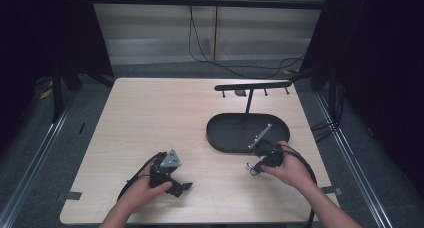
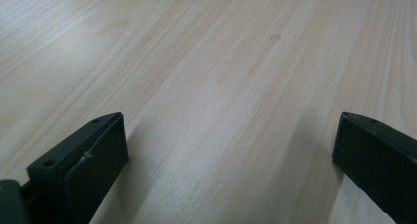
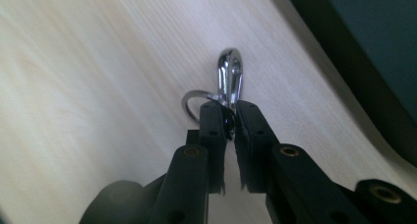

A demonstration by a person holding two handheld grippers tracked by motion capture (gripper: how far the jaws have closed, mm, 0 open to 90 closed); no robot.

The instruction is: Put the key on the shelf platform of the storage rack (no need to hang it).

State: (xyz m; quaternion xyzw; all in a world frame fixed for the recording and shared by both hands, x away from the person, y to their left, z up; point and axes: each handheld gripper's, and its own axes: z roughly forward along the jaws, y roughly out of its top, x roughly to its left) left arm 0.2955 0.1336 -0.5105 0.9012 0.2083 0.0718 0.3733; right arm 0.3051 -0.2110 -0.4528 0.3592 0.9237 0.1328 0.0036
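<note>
The table [image 1: 165,118] is pale wood with thin lines running along it, smooth and flat.

Nearest to the person, the left hand [image 1: 145,190] rests low on the table and wraps around the left gripper [image 1: 182,187]. This gripper is black and blocky, with a grey three-cornered plate on top. It points to the right across the table. In the left gripper view its two black jaws stand far apart, with bare wood between them. They hold nothing.

A bit farther on, the right hand [image 1: 290,170] holds the right gripper [image 3: 227,117], which points left and down at the table. Its black cable loops around the wrist. In the right gripper view the two jaws are pinched close together on a shiny metal clip [image 3: 229,79]. The clip is silver, smooth and rounded like a long loop. It sticks out past the jaw tips, and its lower end is squeezed between them. A thin round ring [image 3: 191,103] hangs from the clip on the left side, just by the jaw tip. The clip is close to the table, just in front of the tray.

Behind the right hand lies a black oval tray [image 1: 225,130] with a low rim. A thin black pole [image 1: 248,104] rises from it. On top sits a long black bar [image 1: 252,86] with small pegs hanging under it.
</note>
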